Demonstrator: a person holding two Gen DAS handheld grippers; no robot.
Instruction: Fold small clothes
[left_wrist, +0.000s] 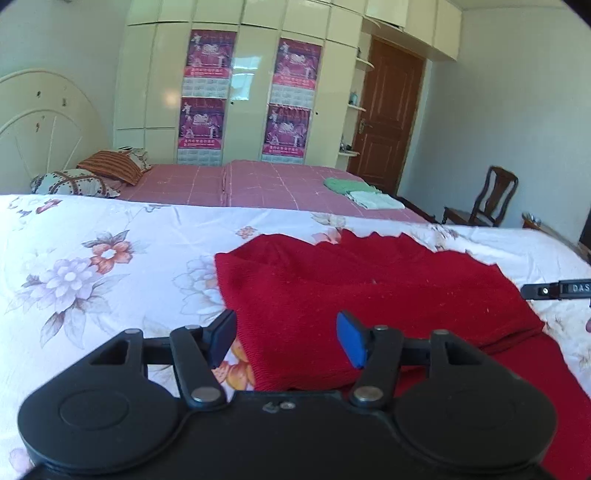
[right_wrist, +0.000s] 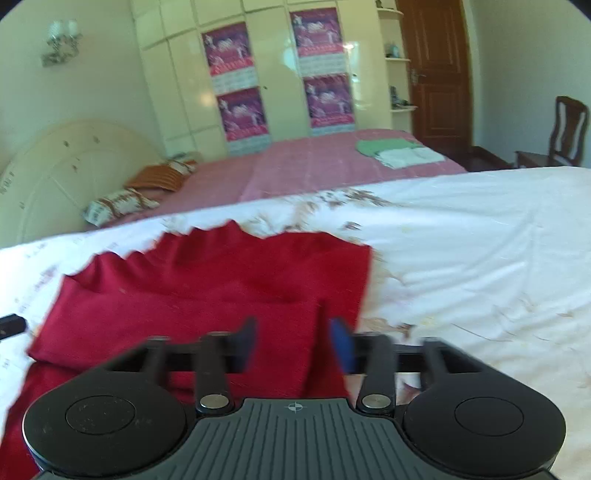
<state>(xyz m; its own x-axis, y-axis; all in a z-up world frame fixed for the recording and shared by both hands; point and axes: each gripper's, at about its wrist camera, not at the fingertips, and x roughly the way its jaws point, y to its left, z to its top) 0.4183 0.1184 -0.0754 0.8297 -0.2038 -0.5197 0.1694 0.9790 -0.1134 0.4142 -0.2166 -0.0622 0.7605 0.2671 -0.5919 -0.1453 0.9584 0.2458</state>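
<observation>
The left gripper (left_wrist: 286, 338) hangs with its jaws spread wide and nothing between them, its blue-faced pads (left_wrist: 351, 338) poised above the near left corner of a red garment (left_wrist: 369, 291). The right gripper (right_wrist: 291, 341) likewise stands parted and holds nothing, hovering over the garment's (right_wrist: 207, 295) near right edge; that view is blurred, so fine detail is lost.

The red garment, a knitted piece with a fine ribbed texture and a scalloped far hem, lies folded over itself on a white bedsheet (left_wrist: 110, 258) printed with lilac and orange flowers. In the left wrist view the tip of the right gripper enters just beyond the garment's right side, bearing white letters that read "DAS" before the frame cuts them off.

Beyond the garment, a pink checked bedspread (left_wrist: 258, 181) covers the far half of the bed. On it, well apart from the garment, sit a folded green cloth (left_wrist: 345, 184) and a folded white cloth (left_wrist: 373, 199), touching. Patterned pillows (left_wrist: 74, 181) lie to the garment's far left against a cream headboard (left_wrist: 40, 122). Behind stands a glossy cream wardrobe (left_wrist: 251, 74) carrying four purple posters (left_wrist: 208, 55), their writing too small to read, beside a brown panelled door (left_wrist: 388, 114) and a dark wooden chair (left_wrist: 487, 199).
</observation>
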